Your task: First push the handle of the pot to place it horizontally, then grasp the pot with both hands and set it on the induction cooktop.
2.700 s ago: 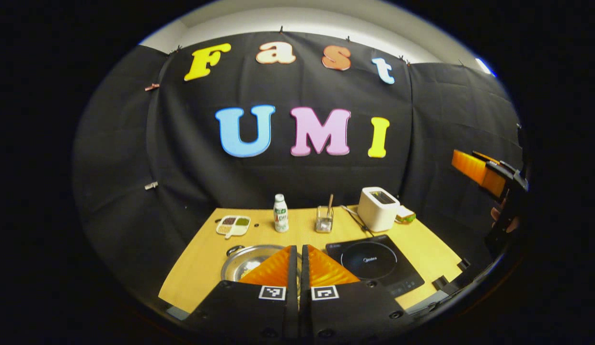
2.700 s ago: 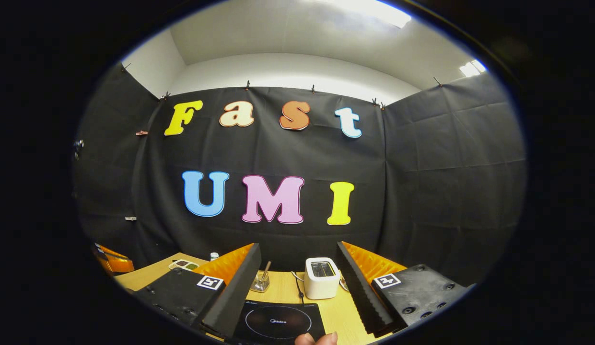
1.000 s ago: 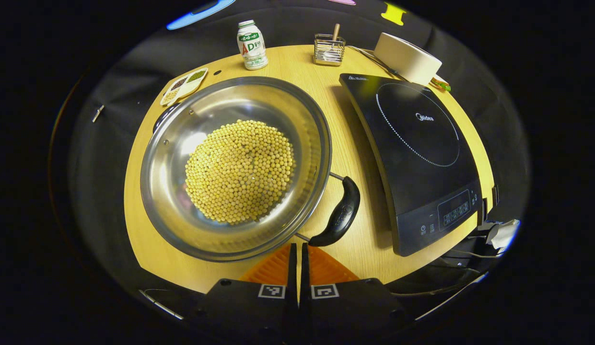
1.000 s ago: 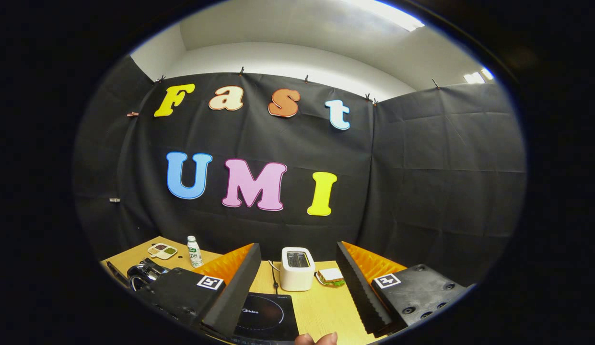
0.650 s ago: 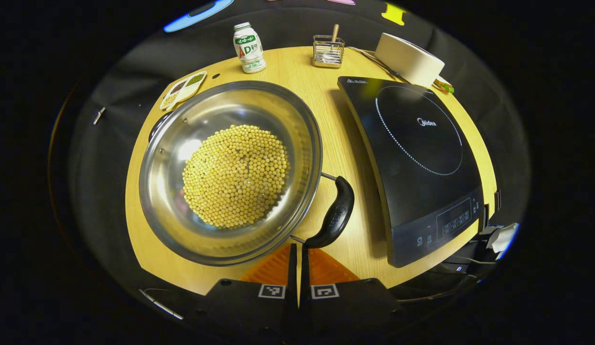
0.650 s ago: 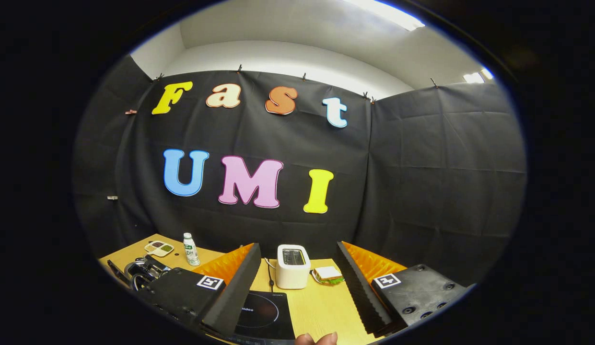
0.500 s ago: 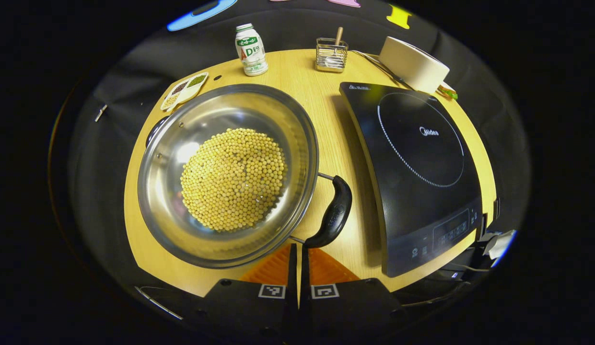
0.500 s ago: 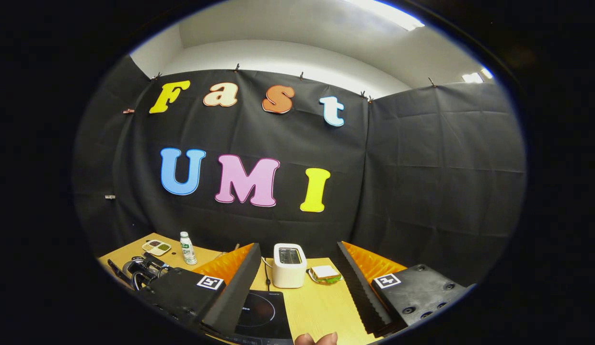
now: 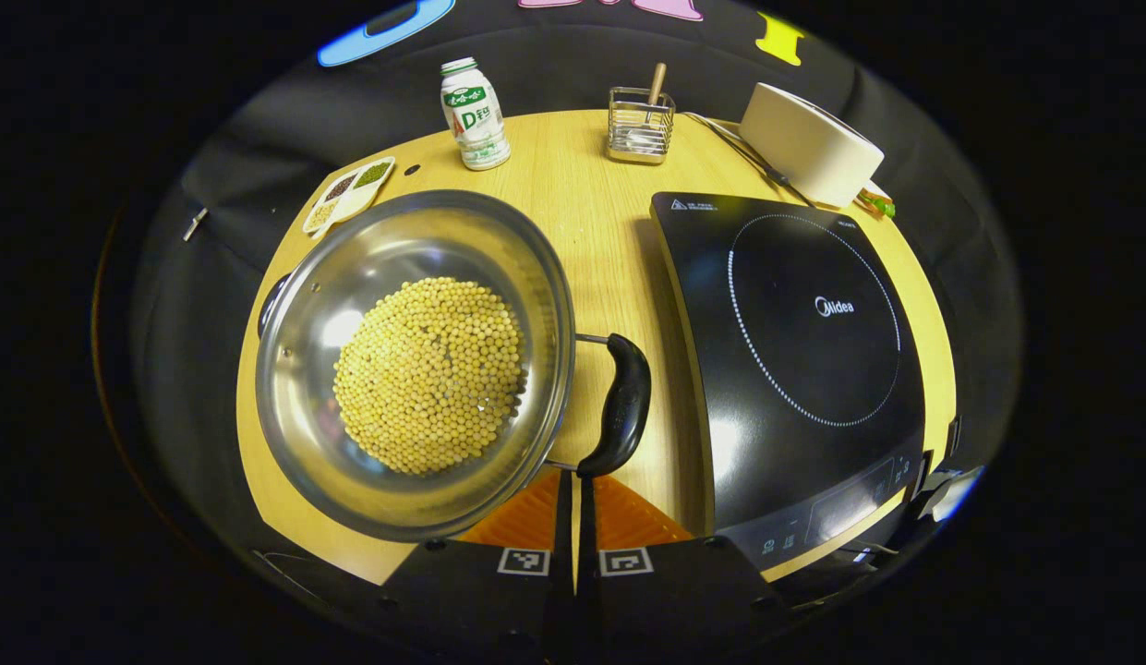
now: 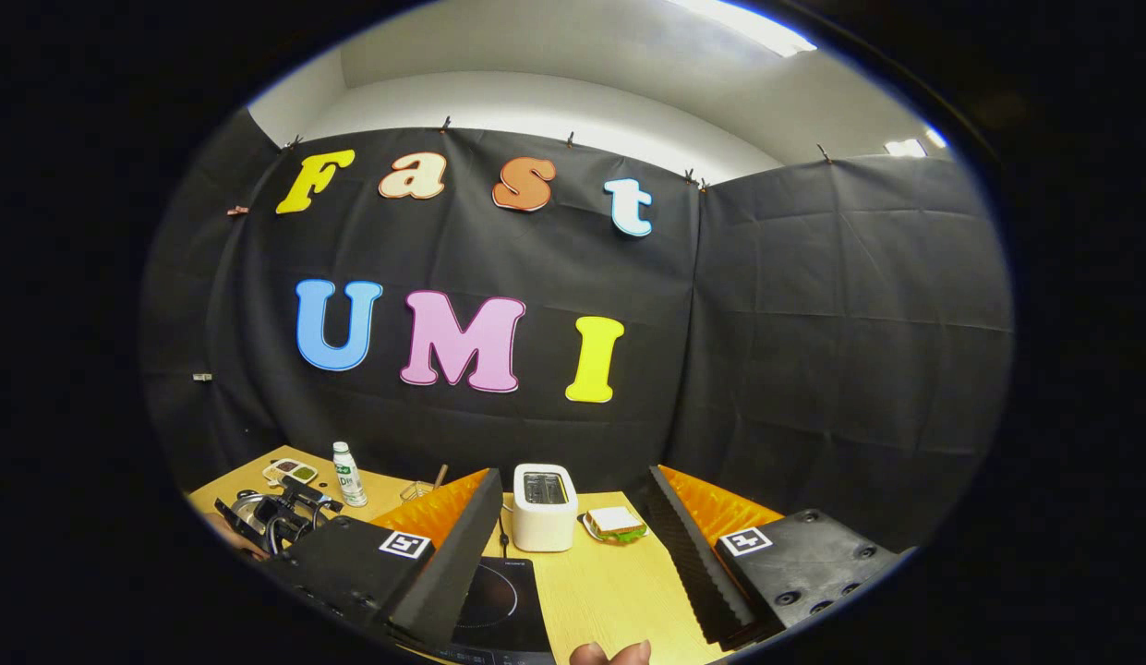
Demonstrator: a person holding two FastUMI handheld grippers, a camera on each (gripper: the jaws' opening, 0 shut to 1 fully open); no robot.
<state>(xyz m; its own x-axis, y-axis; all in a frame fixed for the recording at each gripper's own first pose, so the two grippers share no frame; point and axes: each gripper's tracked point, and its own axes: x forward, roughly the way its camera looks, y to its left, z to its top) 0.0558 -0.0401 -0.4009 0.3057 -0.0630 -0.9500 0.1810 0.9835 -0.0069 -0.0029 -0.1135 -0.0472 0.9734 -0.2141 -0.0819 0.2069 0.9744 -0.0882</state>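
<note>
Table carries the induction cooktop at 3 o'clock, the soybean-filled pot at 9. Pot handle touches the left gripper, its fingers pressed together. Right gripper hangs spread wide.

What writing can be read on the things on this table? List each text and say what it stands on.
"Midea": printed on the induction cooktop, inside its dotted ring.
Small print at the cooktop's far left corner: too small to read.
Marks on the cooktop's control panel at the near edge: too small to read.
Print on the bottle: too small to read reliably.
</note>
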